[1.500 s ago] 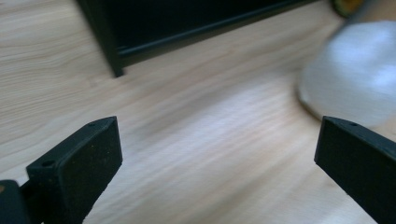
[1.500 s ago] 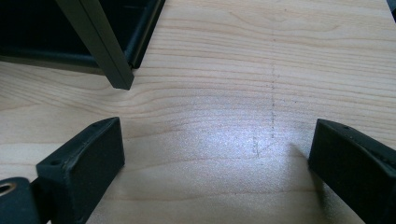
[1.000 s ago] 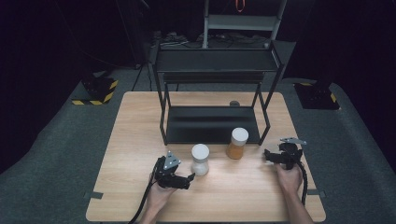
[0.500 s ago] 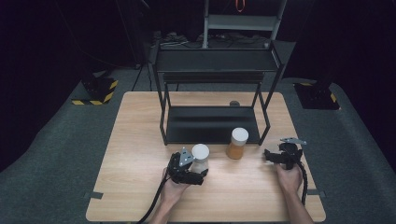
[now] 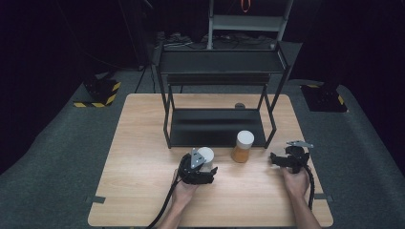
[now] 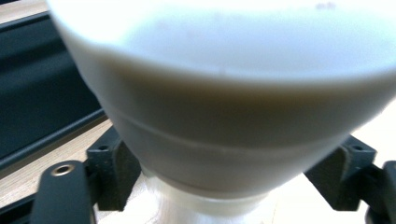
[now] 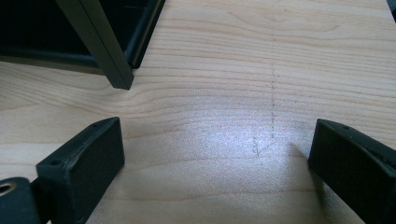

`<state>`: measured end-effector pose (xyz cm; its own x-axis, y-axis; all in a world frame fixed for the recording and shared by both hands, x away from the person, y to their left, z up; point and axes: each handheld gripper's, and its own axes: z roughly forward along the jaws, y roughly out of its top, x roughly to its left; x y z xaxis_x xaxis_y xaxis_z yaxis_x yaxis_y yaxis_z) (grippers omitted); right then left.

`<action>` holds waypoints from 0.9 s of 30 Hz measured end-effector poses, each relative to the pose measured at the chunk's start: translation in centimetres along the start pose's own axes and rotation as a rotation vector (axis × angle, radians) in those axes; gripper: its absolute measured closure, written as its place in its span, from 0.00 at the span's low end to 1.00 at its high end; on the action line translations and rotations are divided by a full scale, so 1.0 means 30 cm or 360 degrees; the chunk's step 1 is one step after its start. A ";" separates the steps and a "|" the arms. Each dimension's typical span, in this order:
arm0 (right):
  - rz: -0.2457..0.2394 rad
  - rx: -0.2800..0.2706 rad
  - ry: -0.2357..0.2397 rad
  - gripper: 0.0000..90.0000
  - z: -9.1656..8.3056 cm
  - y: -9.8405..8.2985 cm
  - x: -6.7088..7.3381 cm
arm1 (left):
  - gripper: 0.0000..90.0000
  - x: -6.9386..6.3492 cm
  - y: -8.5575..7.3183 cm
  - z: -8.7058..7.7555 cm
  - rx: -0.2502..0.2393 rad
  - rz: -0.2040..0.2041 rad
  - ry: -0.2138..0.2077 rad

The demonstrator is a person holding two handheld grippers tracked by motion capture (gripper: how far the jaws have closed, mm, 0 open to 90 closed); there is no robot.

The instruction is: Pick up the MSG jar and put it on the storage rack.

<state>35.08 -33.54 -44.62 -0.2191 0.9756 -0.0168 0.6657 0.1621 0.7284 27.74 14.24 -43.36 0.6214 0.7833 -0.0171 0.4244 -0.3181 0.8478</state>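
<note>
White-capped jar (image 5: 205, 155) is standing upright right between our left gripper (image 5: 203, 168) jaws.
We are closing them on its neck; our right gripper (image 5: 282, 160) is idling agape, well apart.

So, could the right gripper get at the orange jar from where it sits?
Probably yes. The right gripper is open, its fingers empty, and bare table lies between it and the orange jar.

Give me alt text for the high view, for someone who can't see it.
Seen from above, the left gripper, whose jaws have just been closing, sits around a white-capped jar on a wooden table. An orange jar with a white lid stands beside it, in front of a black two-tier shelf rack. The right gripper rests open on the table.
</note>
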 end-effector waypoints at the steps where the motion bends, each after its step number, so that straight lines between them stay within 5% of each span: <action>1: 0.0000 0.0000 0.0000 0.03 0.000 0.000 0.000 | 0.28 0.000 0.000 0.001 -0.0003 -0.0005 0.0003; 13: 0.0000 0.0000 0.0000 0.03 0.000 0.000 0.000 | 0.35 -0.012 0.007 -0.003 -0.0003 0.0014 0.0034; 27: 0.0000 0.0000 0.0000 0.03 0.000 0.000 0.000 | 0.36 0.000 0.054 -0.029 0.0010 0.0018 -0.0033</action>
<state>35.09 -33.53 -44.61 -0.2191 0.9756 -0.0167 0.6659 0.1620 0.7283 27.84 14.18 -41.52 0.6399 0.7682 -0.0187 0.4214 -0.3304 0.8446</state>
